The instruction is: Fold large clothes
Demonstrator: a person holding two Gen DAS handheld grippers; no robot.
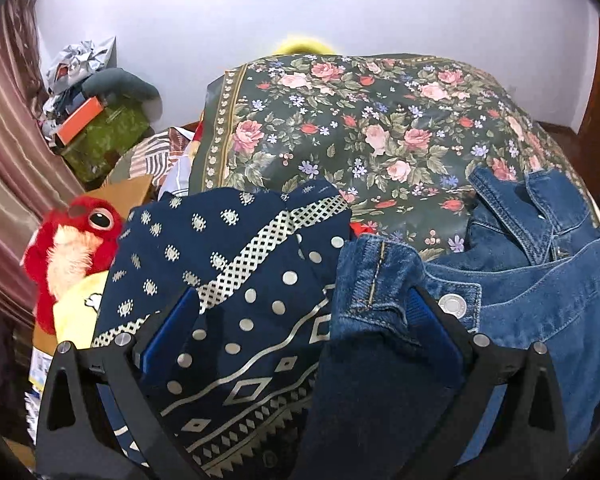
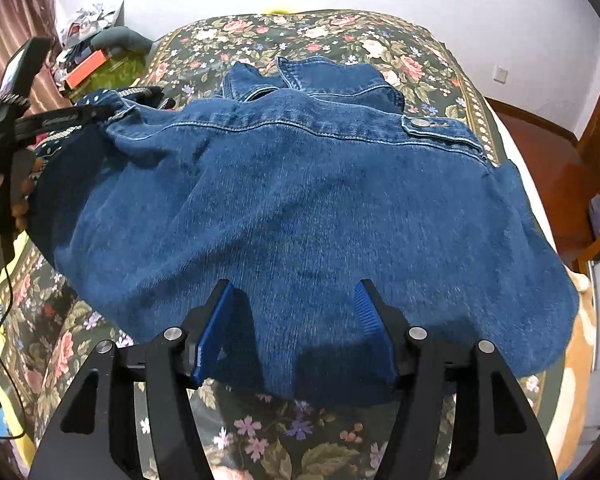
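Note:
A blue denim jacket (image 2: 300,200) lies spread across a bed with a dark floral cover (image 2: 340,40). My right gripper (image 2: 296,300) stands wide apart with the jacket's near hem lying between its blue pads (image 2: 216,324); the jaws do not pinch it. My left gripper (image 1: 300,300) is wide apart too, with the jacket's cuffed corner (image 1: 376,288) and a navy patterned cloth (image 1: 236,264) bunched between its fingers. The left gripper also shows at the jacket's far left corner in the right wrist view (image 2: 96,114).
A red plush toy (image 1: 72,248) and a yellow plush sit left of the bed. A cluttered pile with an orange box (image 1: 80,116) stands at the back left by a curtain. White wall behind; wooden floor (image 2: 540,152) lies to the right.

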